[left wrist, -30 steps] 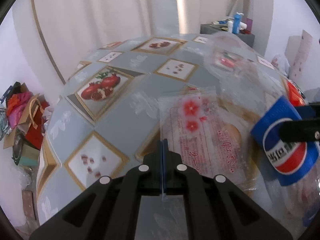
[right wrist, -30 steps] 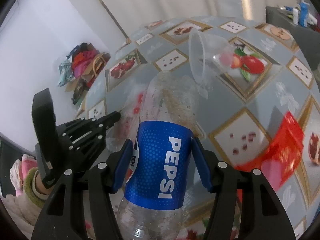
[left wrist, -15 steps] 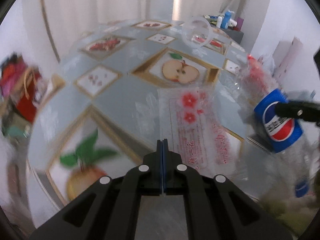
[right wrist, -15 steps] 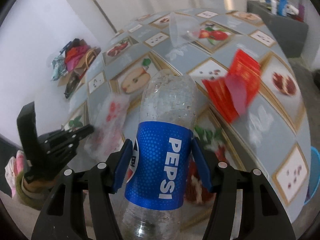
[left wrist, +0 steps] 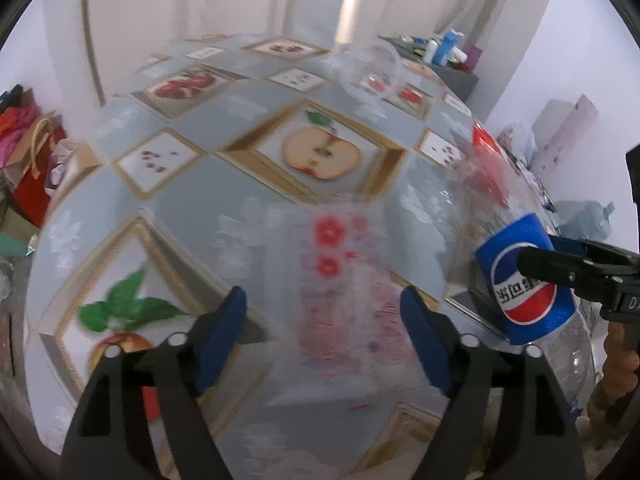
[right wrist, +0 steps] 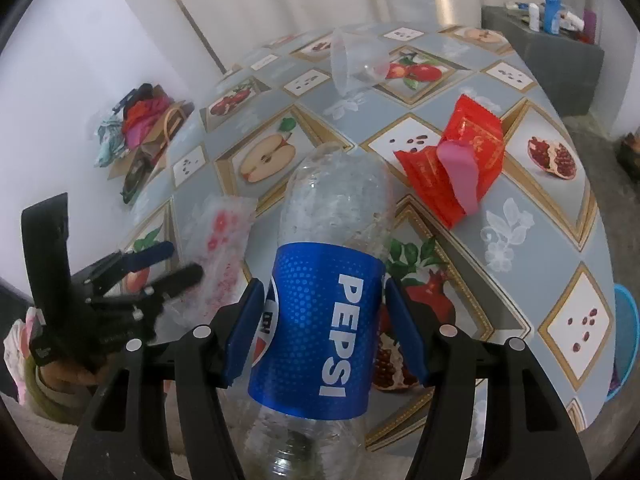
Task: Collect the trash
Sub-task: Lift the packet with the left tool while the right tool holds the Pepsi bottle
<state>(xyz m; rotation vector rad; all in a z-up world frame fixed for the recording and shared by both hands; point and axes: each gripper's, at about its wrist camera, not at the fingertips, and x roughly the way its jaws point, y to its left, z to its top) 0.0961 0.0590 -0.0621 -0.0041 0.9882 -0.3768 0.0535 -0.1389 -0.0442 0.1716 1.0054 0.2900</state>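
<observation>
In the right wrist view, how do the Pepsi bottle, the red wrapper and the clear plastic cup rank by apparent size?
1. Pepsi bottle, though it is nearest the camera.
2. Red wrapper.
3. Clear plastic cup, farthest away, so its true size is unsure.

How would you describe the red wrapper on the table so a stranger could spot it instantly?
Start at the fruit-patterned tablecloth. Look beyond the Pepsi bottle, towards the tablecloth's right side. The red wrapper lies there crumpled, the only bright red packet, with a pink flap sticking out.

Your Pepsi bottle (right wrist: 320, 320) is clear, crinkled plastic with a glossy blue label. The tablecloth (right wrist: 460, 92) looks smooth; the red wrapper (right wrist: 472, 148) shiny foil.
</observation>
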